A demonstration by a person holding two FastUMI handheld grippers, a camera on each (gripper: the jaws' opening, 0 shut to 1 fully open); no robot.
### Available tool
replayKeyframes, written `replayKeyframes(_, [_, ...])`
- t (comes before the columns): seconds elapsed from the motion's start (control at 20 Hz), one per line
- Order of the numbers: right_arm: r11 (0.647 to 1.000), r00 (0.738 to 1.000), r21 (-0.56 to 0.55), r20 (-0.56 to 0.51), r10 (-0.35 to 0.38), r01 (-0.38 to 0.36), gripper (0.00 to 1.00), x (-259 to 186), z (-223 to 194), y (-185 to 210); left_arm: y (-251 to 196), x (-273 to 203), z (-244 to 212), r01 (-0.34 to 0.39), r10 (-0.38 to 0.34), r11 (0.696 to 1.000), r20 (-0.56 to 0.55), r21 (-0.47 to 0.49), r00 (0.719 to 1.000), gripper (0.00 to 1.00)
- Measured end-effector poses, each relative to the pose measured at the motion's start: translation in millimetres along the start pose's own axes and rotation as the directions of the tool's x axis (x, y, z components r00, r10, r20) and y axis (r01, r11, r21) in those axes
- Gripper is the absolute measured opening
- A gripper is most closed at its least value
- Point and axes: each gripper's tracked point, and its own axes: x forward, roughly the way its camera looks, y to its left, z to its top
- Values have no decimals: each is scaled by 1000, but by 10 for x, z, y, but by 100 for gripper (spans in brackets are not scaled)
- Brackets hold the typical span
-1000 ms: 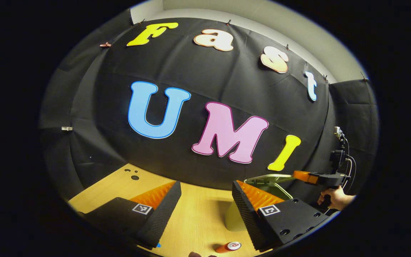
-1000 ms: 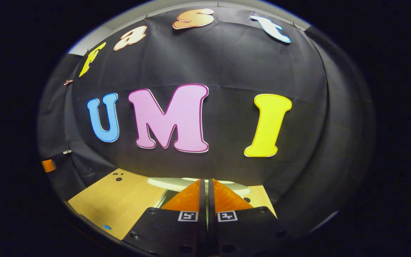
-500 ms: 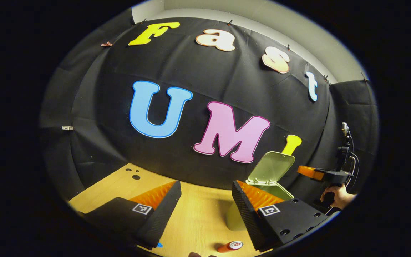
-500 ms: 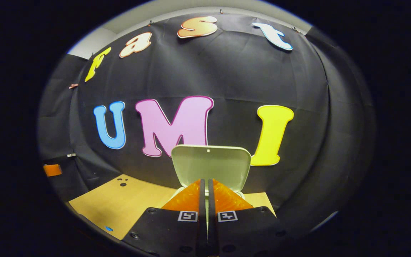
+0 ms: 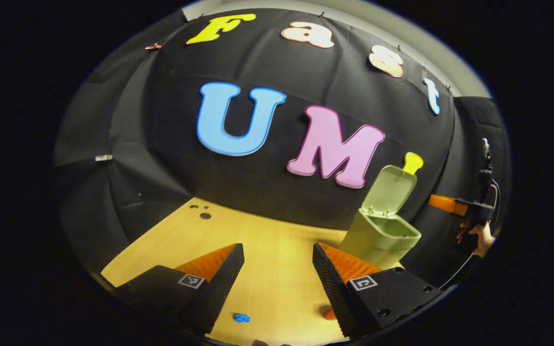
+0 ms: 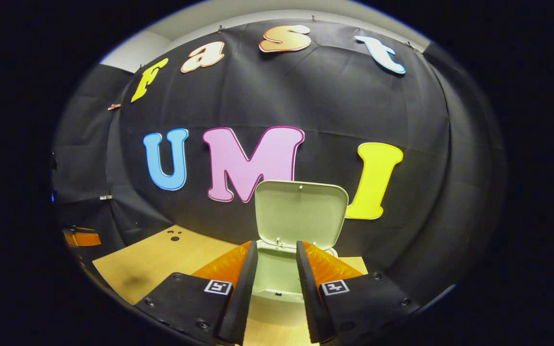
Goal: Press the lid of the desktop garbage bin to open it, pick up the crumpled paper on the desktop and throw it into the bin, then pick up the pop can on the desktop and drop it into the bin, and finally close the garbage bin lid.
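The bin (image 6: 277, 274) mouth gapes unobstructed under its upright lid (image 6: 301, 211), bare desktop (image 5: 277, 250) stretching beside it.

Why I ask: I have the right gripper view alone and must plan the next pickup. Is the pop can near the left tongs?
Observer: In the left gripper view a small orange-red thing, likely the pop can, lies on the table beside the left tongs, mostly hidden behind one finger.
Operator: Are those tongs holding anything?
Observer: No, they stand wide open over bare wood.
Operator: Anything else down there?
Observer: A small blue mark on the wood by the other finger.
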Motion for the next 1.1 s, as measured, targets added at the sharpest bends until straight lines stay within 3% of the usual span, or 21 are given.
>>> replayKeyframes(0.2, [1000, 1000, -8, -20, 14, -14, 65, -123, -139, 116, 335, -21, -525, -16, 17, 1000, -97, 11, 995, 93])
replayKeyframes(0.35, [1000, 999, 17, -40, -1, 2, 82, -204, -225, 129, 463, 41, -915, -8, 15, 999, -174, 42, 985, 93])
replayKeyframes(0.7, [999, 997, 22, -70, -34, 36, 81, -464, -372, 81, 535, 106, -1946, 44, -3, 994, -377, 99, 926, 94])
replayKeyframes(1.1, [994, 990, 46, -107, -93, 99, 81, -689, -506, -113, 606, 315, -2462, 66, 34, 981, -493, 183, 869, 91])
